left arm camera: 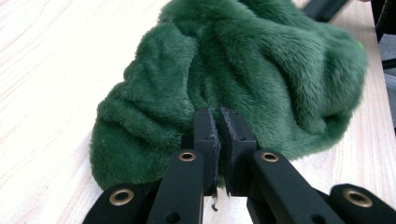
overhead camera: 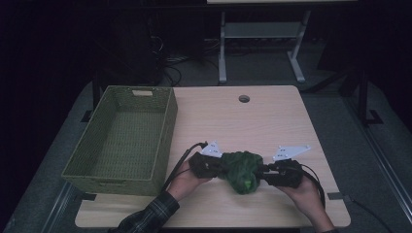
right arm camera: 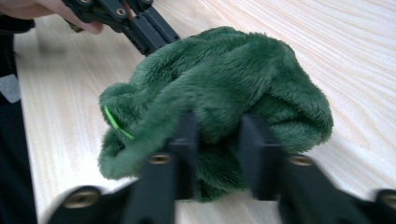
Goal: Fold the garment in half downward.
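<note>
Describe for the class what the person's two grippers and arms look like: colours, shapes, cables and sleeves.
Both grippers, left gripper and right gripper, are black, each topped by a grey three-cornered plate. Their jaws are flat black bars with brass-coloured rivets at the joints. A black cable trails from the left one; another loops from the right. The left arm wears a dark plaid sleeve.

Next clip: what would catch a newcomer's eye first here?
A bunched-up green plush cloth near the front edge of the wooden table, pinched from both sides: the left gripper is shut on a fold, and the right gripper has a thicker bunch between its jaws. At the table's left stands an empty green woven basket.
</note>
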`<state>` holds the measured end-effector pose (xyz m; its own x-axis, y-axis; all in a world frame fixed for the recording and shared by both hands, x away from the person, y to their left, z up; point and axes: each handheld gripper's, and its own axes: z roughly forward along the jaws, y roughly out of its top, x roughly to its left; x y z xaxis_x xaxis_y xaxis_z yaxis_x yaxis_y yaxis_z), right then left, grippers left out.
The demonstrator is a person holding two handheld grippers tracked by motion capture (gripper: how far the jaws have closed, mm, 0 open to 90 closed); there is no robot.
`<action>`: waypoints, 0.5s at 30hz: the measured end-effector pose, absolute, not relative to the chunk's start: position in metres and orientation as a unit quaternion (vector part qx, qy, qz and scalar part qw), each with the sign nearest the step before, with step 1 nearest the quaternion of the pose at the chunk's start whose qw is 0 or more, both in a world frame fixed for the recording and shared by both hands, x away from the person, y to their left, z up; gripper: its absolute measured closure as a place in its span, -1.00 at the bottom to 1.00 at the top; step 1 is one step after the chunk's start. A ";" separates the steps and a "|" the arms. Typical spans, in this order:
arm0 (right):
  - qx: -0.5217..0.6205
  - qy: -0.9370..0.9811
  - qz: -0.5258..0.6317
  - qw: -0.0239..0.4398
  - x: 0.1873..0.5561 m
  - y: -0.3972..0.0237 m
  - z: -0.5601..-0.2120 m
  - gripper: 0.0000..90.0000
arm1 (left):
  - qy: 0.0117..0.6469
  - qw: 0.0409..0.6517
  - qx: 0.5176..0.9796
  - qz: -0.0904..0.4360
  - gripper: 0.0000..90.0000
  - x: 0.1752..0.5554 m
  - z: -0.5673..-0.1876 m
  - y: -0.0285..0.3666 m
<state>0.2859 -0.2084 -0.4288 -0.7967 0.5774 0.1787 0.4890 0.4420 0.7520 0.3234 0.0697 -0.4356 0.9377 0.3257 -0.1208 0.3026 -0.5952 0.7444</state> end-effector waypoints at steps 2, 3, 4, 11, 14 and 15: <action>0.313 0.846 0.428 0.063 0.287 -0.208 -0.429 0.84 | 0.176 0.414 0.893 0.014 0.90 0.323 -0.436 0.070; 0.313 0.845 0.428 0.067 0.286 -0.208 -0.428 0.89 | 0.176 0.414 0.893 0.014 0.90 0.323 -0.436 0.070; 0.315 0.844 0.428 0.070 0.285 -0.210 -0.427 0.90 | 0.177 0.413 0.893 0.016 0.90 0.323 -0.436 0.071; 0.316 0.848 0.419 0.078 0.265 -0.226 -0.418 0.93 | 0.179 0.414 0.892 0.020 0.90 0.321 -0.434 0.073; 0.327 0.856 0.391 0.086 0.260 -0.227 -0.427 0.95 | 0.182 0.415 0.891 0.018 0.90 0.321 -0.435 0.073; 0.332 0.859 0.380 0.088 0.262 -0.228 -0.432 0.96 | 0.181 0.415 0.891 0.017 0.90 0.321 -0.436 0.073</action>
